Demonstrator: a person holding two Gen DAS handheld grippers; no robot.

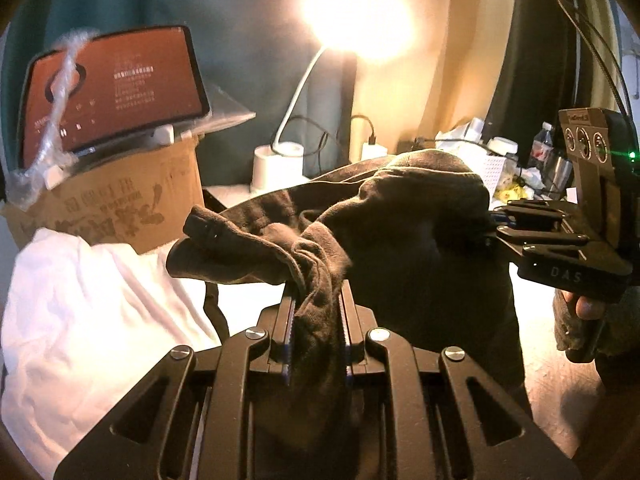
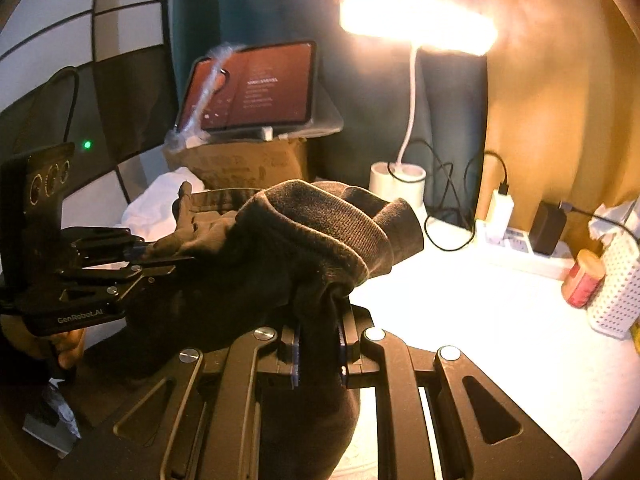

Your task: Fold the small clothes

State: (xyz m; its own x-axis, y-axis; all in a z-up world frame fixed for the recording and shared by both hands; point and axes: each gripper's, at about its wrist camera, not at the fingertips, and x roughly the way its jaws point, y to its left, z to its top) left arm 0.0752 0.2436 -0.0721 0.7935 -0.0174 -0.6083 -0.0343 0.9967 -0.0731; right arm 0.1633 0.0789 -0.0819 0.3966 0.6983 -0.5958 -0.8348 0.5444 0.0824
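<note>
A dark brown garment (image 1: 400, 220) hangs in the air between my two grippers, bunched and drooping. My left gripper (image 1: 316, 304) is shut on one bunched edge of it. My right gripper (image 2: 320, 320) is shut on another edge, near a ribbed cuff or hem (image 2: 320, 220). In the left wrist view the right gripper (image 1: 496, 224) comes in from the right and bites the cloth. In the right wrist view the left gripper (image 2: 140, 254) comes in from the left, holding the cloth. The garment's lower part hangs below both views.
A white cloth (image 1: 80, 312) lies at the left beside a cardboard box (image 1: 120, 200) with a lit tablet (image 1: 112, 88) on top. A white desk lamp (image 2: 400, 176), cables, a power strip (image 2: 520, 244), a red can (image 2: 584, 280) and a white basket (image 2: 616, 292) stand along the table's back and right.
</note>
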